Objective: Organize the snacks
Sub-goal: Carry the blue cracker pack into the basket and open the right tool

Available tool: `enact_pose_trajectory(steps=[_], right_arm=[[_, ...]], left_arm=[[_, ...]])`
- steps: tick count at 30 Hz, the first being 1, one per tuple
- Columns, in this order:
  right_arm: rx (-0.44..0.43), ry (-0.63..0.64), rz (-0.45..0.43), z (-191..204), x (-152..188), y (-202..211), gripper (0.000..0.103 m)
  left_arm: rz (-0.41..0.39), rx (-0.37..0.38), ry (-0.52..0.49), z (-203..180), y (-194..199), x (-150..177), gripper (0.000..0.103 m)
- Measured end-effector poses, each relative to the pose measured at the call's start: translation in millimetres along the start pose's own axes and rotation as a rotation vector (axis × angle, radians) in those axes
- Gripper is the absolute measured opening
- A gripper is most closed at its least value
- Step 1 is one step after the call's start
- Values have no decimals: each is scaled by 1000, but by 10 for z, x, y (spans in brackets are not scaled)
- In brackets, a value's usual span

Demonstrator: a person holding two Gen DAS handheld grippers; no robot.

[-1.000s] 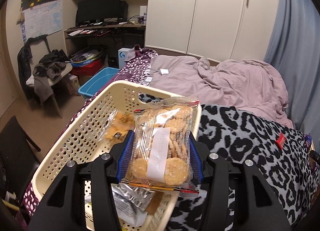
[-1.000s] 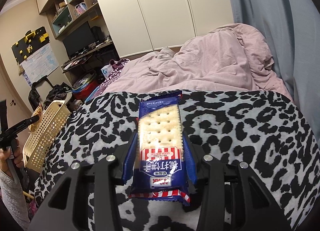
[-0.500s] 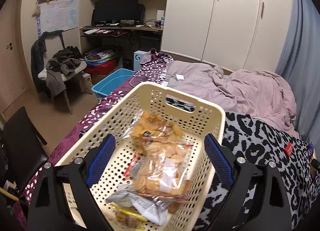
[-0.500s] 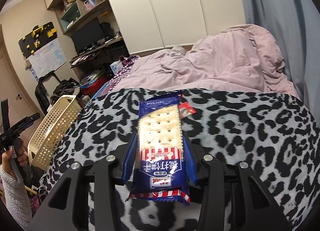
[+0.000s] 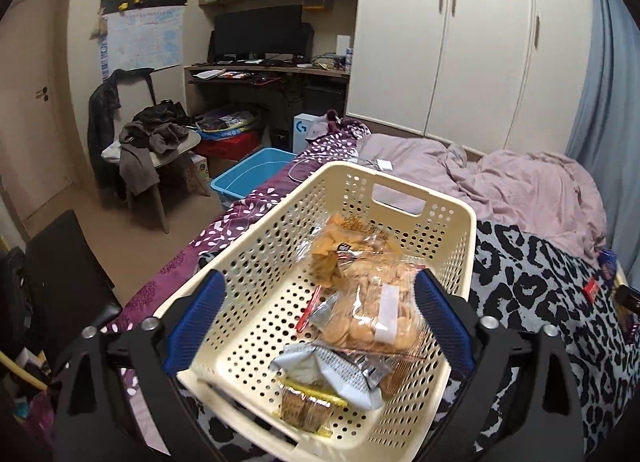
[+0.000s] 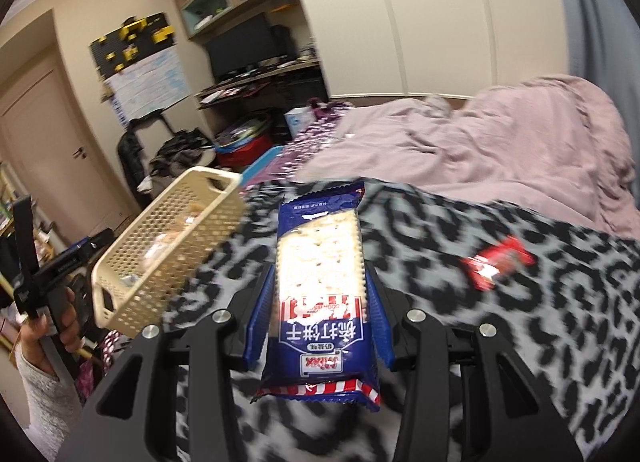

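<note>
A cream perforated basket [image 5: 400, 186] sits on the bed's edge and holds several snack packs. A clear bag of round crackers [image 5: 376, 314] lies on top of them, over a silver packet [image 5: 336, 374]. My left gripper [image 5: 320, 314] hangs open above the basket with nothing between its blue pads. In the right wrist view my right gripper [image 6: 318, 298] is shut on a blue soda cracker pack [image 6: 320, 286], held above the leopard-print blanket [image 6: 520, 322]. The basket [image 6: 168, 246] stands to its left. A small red snack packet [image 6: 496, 260] lies on the blanket to the right.
A pink duvet [image 5: 520, 186] is bunched at the far end of the bed below white wardrobe doors [image 5: 460, 34]. Left of the bed are a blue tub [image 5: 252, 172], a chair with clothes [image 5: 152, 142] and a cluttered desk [image 5: 268, 74]. A hand [image 6: 68, 326] holds the left gripper.
My left gripper opened and let the bag of round crackers drop into the basket, then drew back. The right gripper swung left toward the basket with the soda cracker pack.
</note>
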State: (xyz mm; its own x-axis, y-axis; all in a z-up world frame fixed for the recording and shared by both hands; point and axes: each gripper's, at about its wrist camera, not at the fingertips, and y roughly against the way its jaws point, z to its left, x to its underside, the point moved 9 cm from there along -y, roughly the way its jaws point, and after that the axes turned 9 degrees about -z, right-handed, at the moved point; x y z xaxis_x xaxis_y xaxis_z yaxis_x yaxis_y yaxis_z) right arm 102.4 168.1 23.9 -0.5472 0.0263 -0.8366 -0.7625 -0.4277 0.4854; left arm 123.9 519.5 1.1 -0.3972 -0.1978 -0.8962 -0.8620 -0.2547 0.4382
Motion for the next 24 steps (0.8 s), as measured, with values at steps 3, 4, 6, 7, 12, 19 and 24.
enact_pose_trajectory(steps=[3, 4, 6, 7, 12, 19, 24], right_arm=[[-52, 27, 3, 328, -76, -165, 43], [-65, 34, 4, 416, -96, -205, 43], [-96, 53, 8, 614, -140, -308, 43], [-108, 60, 10, 689, -153, -348, 43], [-173, 80, 34, 1143, -197, -627, 43], [-222, 91, 65, 1630, -222, -997, 43], [-243, 89, 81, 1864, -229, -1241, 43]], left_arm=[[-10, -17, 9, 66, 72, 63, 97], [-12, -22, 8, 86, 91, 85, 97], [-20, -36, 0, 123, 129, 123, 97], [-23, -41, -1, 137, 146, 137, 97], [-25, -48, 7, 222, 194, 228, 97], [-18, -61, 32, 349, 188, 333, 97], [-9, -70, 58, 464, 174, 394, 97]])
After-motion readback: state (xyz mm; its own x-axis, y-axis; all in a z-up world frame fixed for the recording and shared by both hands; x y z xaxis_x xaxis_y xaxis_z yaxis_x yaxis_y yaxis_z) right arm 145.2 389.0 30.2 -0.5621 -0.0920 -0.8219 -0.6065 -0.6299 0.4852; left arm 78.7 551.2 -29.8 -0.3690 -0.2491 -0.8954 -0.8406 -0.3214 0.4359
